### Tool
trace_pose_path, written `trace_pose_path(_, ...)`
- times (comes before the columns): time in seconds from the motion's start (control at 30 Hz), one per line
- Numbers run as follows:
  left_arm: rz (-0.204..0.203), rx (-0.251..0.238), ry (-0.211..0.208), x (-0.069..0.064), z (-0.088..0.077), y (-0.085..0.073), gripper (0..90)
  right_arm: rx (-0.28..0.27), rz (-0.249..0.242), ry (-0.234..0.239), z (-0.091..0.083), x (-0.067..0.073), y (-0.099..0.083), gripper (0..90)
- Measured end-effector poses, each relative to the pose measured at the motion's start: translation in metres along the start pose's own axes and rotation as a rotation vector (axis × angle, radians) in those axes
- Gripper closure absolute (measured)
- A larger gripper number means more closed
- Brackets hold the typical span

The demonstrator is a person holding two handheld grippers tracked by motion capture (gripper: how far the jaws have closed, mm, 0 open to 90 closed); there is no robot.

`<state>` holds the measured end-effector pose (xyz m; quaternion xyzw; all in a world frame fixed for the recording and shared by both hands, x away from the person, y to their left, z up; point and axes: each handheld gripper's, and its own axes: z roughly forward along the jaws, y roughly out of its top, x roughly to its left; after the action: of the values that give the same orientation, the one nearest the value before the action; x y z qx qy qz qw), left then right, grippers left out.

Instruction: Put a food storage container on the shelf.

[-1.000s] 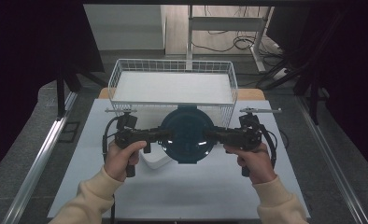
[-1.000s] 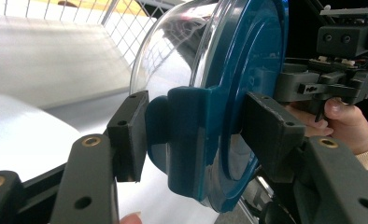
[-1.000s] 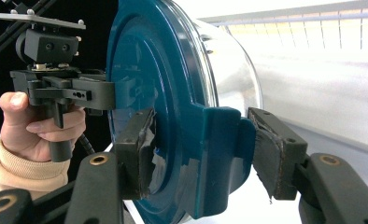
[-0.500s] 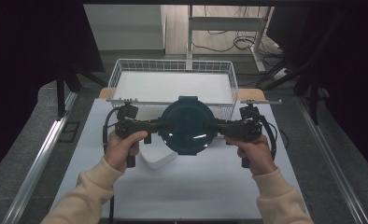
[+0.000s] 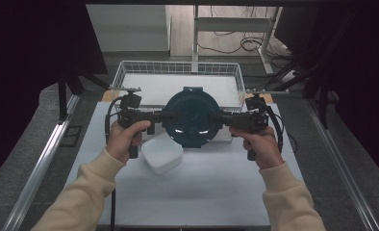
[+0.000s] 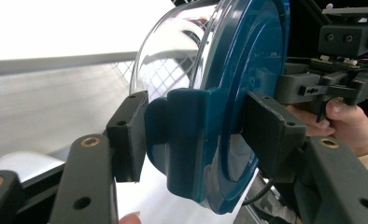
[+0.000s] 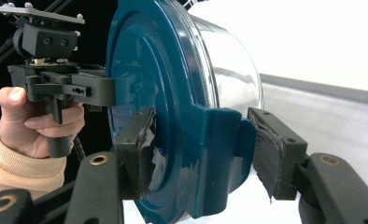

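Blue lid (image 5: pixel 191 121) held between the left gripper (image 5: pixel 151 118) and right gripper (image 5: pixel 225 119); each gripper's half-closed jaws clamp a side tab, above the table (image 5: pixel 216 187), before the basket (image 5: pixel 178 72).

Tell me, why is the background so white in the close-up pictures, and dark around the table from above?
Left gripper view: the background above the clear bowl is blown out white. Right gripper view: the same glare behind the blue lid. High view: the surroundings fall into shadow; the white table is lit.
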<state>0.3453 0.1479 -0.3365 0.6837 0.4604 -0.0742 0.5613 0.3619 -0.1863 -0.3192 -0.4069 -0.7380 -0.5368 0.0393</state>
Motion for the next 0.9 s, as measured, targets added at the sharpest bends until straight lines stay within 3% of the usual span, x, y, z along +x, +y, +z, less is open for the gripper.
trace_pose_path(0.53,-0.01,-0.032,-0.003,0.008,-0.01,0.031,42.3,0.014,-0.03,0.006,0.011,0.002,0.036,44.2)
trace_pose_path(0.9,0.006,-0.046,0.004,0.014,-0.016,0.064,42.7,0.019,-0.02,0.018,0.021,0.0,0.059,44.5)
